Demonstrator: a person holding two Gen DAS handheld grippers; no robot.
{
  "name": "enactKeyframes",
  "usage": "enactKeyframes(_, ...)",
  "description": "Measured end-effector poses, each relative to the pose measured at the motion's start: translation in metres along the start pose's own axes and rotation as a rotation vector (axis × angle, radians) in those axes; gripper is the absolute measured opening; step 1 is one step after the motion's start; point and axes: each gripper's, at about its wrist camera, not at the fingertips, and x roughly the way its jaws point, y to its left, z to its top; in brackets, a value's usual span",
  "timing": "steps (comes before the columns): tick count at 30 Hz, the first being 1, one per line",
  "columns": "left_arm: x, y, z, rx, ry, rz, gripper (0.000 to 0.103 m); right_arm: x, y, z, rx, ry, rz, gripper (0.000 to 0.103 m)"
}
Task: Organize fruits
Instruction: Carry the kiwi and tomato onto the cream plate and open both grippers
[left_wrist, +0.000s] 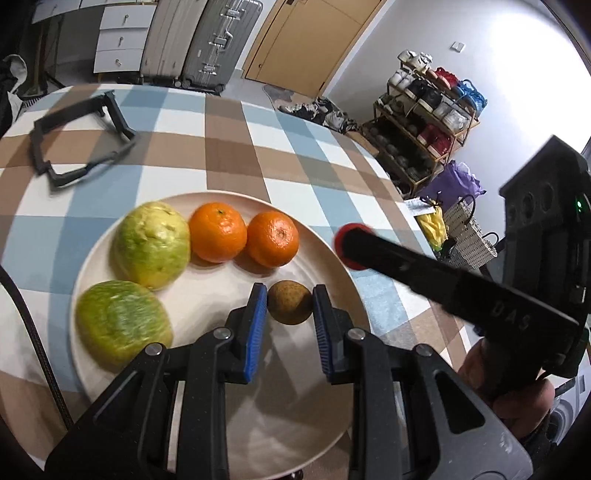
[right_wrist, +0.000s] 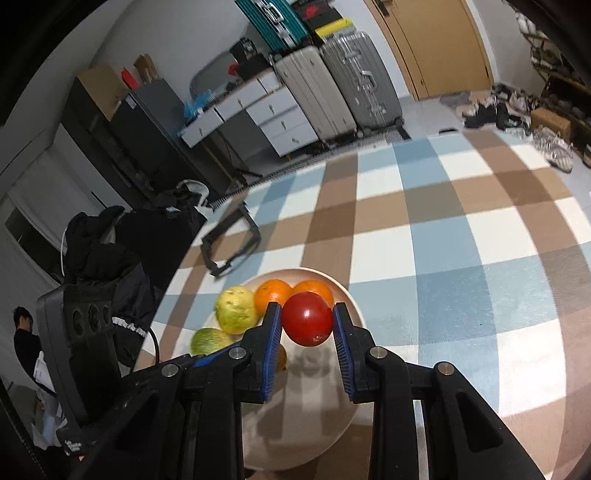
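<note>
While left jaws clasp the brown fruit (left_wrist: 289, 302), right jaws grip the tomato (right_wrist: 307, 324) — blossom end down.

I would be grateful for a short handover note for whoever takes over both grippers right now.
Left gripper: jaws shut on the small brown fruit, over the plate.
Right gripper: jaws shut on the red tomato, held above the plate's edge.
On the plate: two oranges and two green-yellow fruits.
Left to do: set down the brown fruit and the tomato.
</note>
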Motion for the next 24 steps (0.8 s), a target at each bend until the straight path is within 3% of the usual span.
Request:
enactKeyframes(5,0.017,0.001,0.002,0.003,0.014,0.014,0.023,0.022,-0.005,-0.002,-0.021,0.059,-0.009,0.028)
enactKeyframes(12,0.024,-0.003,0.003,0.022,0.010,0.032,0.023,0.031,-0.003,-0.004,-0.063,0.051,-0.041,0.029)
enactKeyframes(14,0.023,-0.005,0.004,0.033,0.005,0.039,0.023,0.031,-0.003,-0.004,-0.064,0.050,-0.051,0.033)
enactKeyframes(16,0.019,-0.007,0.004,0.036,-0.001,0.045,0.024,0.029,-0.003,-0.003,-0.057,0.040,-0.050,0.046)
enactKeyframes(24,-0.006,-0.016,0.003,0.066,-0.044,0.066,0.047,-0.004,-0.006,0.000,-0.022,-0.056,-0.007,0.052)
